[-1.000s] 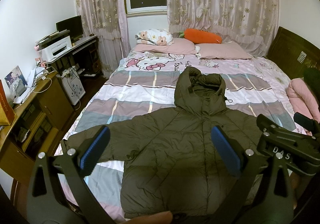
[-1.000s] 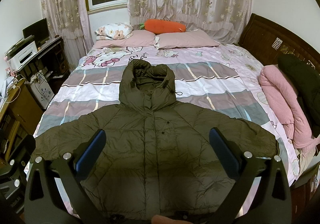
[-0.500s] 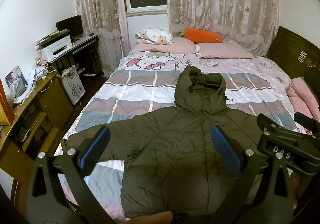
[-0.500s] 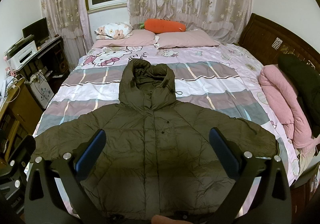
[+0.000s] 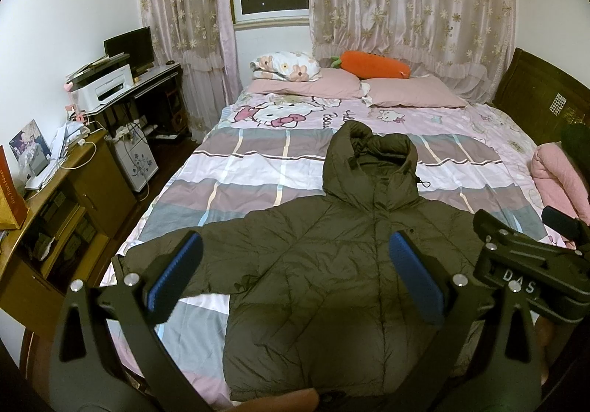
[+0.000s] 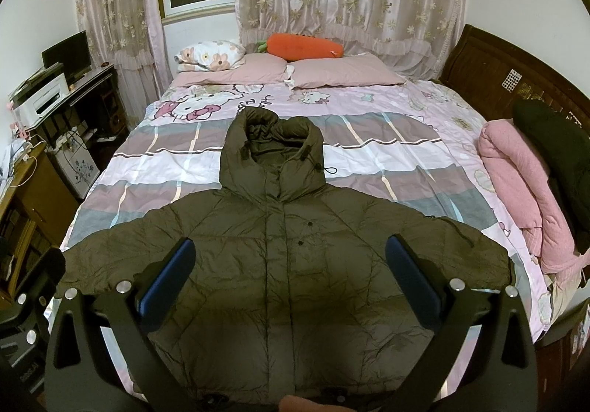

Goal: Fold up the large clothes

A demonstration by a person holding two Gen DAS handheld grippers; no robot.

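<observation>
A dark olive hooded puffer jacket [image 5: 332, 264] lies flat and face up on the bed, sleeves spread to both sides and hood toward the pillows. It also shows in the right wrist view [image 6: 287, 264]. My left gripper [image 5: 295, 275] is open and empty, held above the jacket's near left part. My right gripper [image 6: 291, 275] is open and empty, held above the jacket's middle near the hem. The right gripper's body [image 5: 531, 264] shows at the right of the left wrist view.
The bed [image 5: 258, 168] has a pink plaid and cartoon cover, pillows [image 6: 343, 71] and an orange carrot plush [image 6: 304, 47] at the far end. Folded pink bedding [image 6: 516, 191] lies at its right edge. A wooden cabinet [image 5: 62, 198] and desk with printer [image 5: 107, 86] stand at left.
</observation>
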